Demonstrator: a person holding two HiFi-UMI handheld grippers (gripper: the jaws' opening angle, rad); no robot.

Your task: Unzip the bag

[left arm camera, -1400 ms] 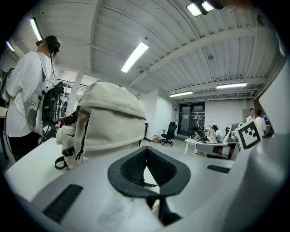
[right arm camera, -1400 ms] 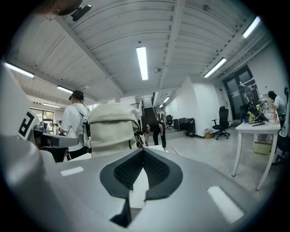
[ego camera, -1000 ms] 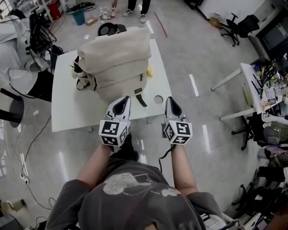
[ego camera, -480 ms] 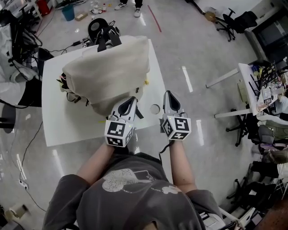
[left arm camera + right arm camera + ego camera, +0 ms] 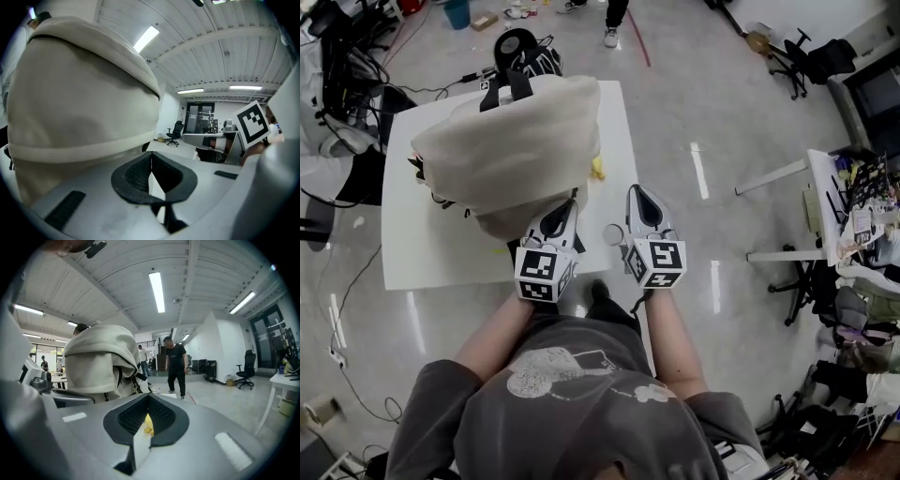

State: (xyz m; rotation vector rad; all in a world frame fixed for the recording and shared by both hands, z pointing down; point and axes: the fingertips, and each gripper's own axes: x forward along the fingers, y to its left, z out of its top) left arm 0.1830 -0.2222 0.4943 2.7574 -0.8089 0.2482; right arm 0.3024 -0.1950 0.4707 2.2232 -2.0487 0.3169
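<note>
A bulky cream backpack [image 5: 506,141] stands on the white table [image 5: 412,253], its black straps [image 5: 508,86] at the far side. My left gripper [image 5: 570,203] is shut and empty, its tip right at the bag's near lower edge; in the left gripper view the bag [image 5: 79,103] fills the left half just above the closed jaws of the left gripper [image 5: 151,158]. My right gripper [image 5: 636,193] is shut and empty to the right of the bag, over the table's near right corner. From the right gripper view the bag [image 5: 101,362] sits ahead on the left of the right gripper [image 5: 148,400]. No zipper pull shows.
A small yellow object [image 5: 596,169] lies on the table by the bag's right side and shows past the right jaws [image 5: 147,421]. A round mark [image 5: 612,234] sits between the grippers. A person [image 5: 176,364] stands beyond the table. Desks, chairs and cables ring the table.
Both grippers have moved forward to the table. The left tip now reaches the bag's near edge. The bag's front pocket and strap, visible a second ago, are out of sight.
</note>
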